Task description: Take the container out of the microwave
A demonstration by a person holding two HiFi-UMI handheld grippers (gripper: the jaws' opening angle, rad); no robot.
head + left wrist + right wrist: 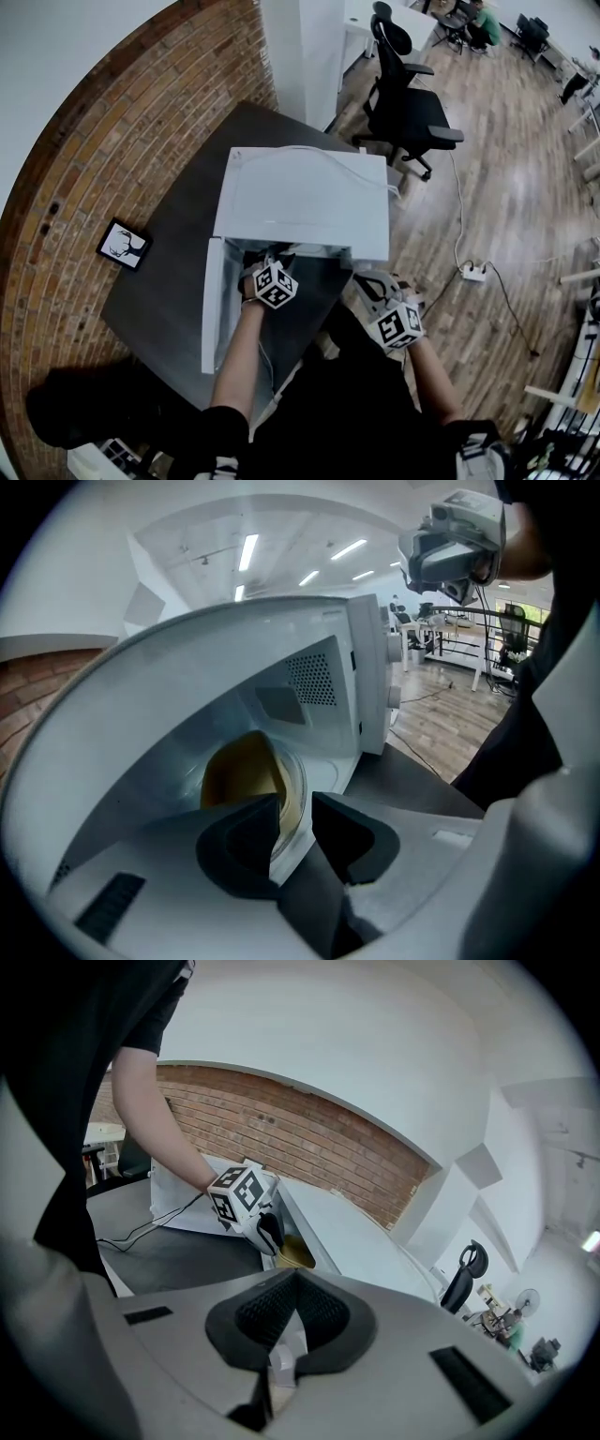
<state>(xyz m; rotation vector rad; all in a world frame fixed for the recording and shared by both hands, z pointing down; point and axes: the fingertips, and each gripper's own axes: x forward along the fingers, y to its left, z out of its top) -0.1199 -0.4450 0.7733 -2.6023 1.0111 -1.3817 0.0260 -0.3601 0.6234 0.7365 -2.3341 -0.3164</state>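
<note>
Clear round container of yellow food (246, 772) sits just inside the open white microwave (367, 667). The left gripper (294, 814) straddles its rim, jaws slightly apart, seemingly ready to pinch. The right gripper (292, 1290), pressed together and empty, hangs clear.

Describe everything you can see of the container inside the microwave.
The container looks like a round tub of clear plastic, with a yellow-brown filling showing through its wall. It sits on the white floor of the open microwave, close to the front opening. The left hand-held gripper reaches in with its jaws apart, one on each side of the near rim; whether they press on it cannot be told. The right gripper view shows only a yellow sliver of it.
</note>
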